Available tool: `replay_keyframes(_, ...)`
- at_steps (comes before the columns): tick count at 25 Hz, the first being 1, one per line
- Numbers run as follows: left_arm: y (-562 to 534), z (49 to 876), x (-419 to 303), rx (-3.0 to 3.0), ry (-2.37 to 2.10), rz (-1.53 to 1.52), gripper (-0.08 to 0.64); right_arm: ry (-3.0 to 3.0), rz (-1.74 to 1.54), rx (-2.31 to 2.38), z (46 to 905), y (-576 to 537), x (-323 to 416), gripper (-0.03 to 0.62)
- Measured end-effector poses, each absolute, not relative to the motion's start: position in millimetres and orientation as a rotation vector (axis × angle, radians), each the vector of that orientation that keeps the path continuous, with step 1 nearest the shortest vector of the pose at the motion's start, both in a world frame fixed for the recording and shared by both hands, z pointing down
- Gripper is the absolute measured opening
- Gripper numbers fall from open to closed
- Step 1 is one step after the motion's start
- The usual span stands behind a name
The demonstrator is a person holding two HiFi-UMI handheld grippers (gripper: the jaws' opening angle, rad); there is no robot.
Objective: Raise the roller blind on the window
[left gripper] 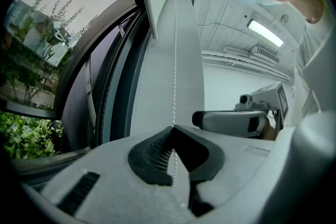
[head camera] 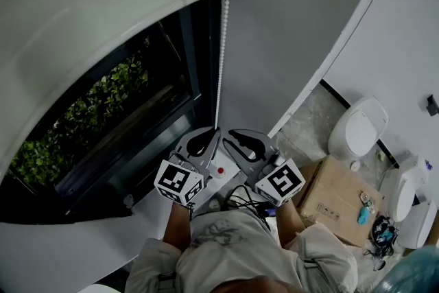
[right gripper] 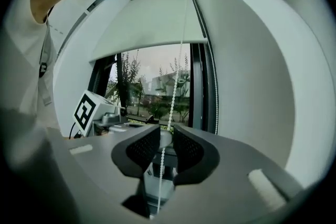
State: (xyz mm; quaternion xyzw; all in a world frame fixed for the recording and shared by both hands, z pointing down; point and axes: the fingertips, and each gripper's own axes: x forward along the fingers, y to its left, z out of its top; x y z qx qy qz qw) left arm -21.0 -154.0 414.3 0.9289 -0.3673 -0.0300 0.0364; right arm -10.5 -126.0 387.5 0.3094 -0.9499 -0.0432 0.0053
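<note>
At the far left, the window [head camera: 103, 113] shows green foliage behind its dark frame. The roller blind [head camera: 103, 3] covers the upper part of the glass, and its lower edge hangs partway down.

Your left hand-held gripper [left gripper: 173, 131] points level toward the window's right side. Its jaws are together and clamped on the bead chain [head camera: 221, 44], with the beads running between the ribbed pads. The chain hangs straight down from the top of the frame, beside the window's right edge, and reaches both of your tools.

Just right of the left one, your right hand-held gripper [right gripper: 167, 136] sits close alongside it. Its jaws stand apart, and the same chain passes through the gap without either pad pressing on it. The marker cubes on both grippers face up toward you.

Farther right, down on the floor, a cardboard box [head camera: 336, 199] lies flat, and several white toilets [head camera: 358, 127] stand along the wall.
</note>
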Motion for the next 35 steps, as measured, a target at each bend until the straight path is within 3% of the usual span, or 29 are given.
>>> replay_keyframes(21,-158.6,416.3,-11.6,2.863,-1.116,-0.082,0.012,-3.126,-0.408,0.893,285.3,-150.5,-33.2,0.109)
replay_keyframes(25,-158.5,416.0,-12.4,2.863,-1.115,-0.091,0.012,-3.120,-0.416,0.939,282.6,-154.0,-31.8,0.040)
replay_keyframes(35,-164.4,438.9,-14.4,2.828,-1.124,-0.025,0.012,-3.053,-0.256,0.947,317.2,-167.3,-31.7,0.023)
